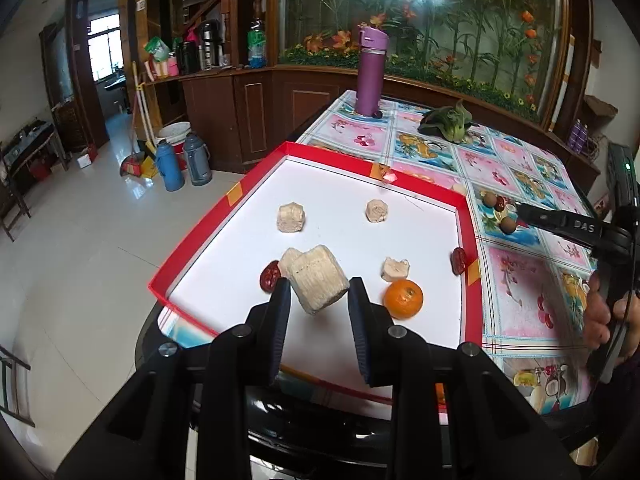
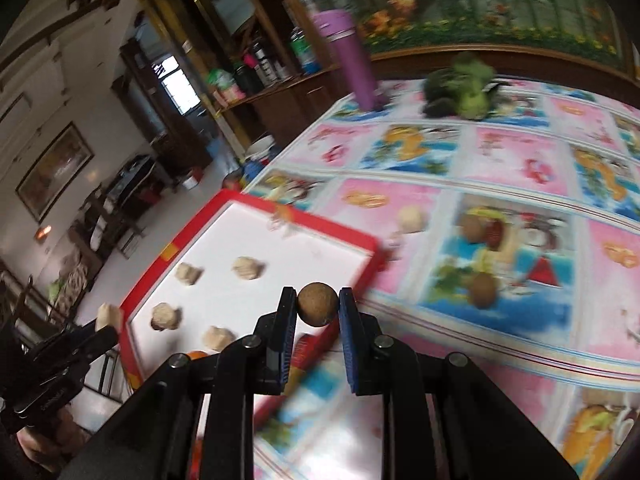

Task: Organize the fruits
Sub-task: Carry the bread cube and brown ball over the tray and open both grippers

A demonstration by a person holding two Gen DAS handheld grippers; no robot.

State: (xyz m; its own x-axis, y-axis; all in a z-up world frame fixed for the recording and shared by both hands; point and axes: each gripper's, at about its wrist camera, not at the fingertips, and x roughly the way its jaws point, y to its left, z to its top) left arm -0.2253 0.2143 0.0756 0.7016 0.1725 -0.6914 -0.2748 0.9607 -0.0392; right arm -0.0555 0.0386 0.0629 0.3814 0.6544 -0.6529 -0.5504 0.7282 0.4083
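Red cardboard walls frame the white-floored tray point(image 1: 224, 216), which is set at the table's point(image 1: 520, 280) corner so that sorted fruit is kept from rolling off. A pale ridged chunk point(image 1: 318, 284) is pinched between the fingers of the left gripper point(image 1: 320, 292) and carried above the tray's six o'clock half, seemingly for placement among its like. Four similar pale pieces are seen on the tray floor, with an orange point(image 1: 403, 298) at five o'clock, one red date point(image 1: 270, 275) at seven o'clock and another point(image 1: 459, 261) against the three o'clock wall. In the right wrist view, a small round brown fruit point(image 2: 318, 305) is clamped by the fingers of the right gripper point(image 2: 318, 308) just outside the tray's near corner. Two more brown fruits point(image 2: 482, 289) are left on the patterned cloth at two o'clock of that gripper. Open floor is offered at the tray's centre and twelve o'clock side; the low rim must be cleared on entry. The table edge lies close beside the tray's nine o'clock wall, so little margin is judged there. The purple flask point(image 1: 370, 76) and greens point(image 1: 448, 122) stand well apart.
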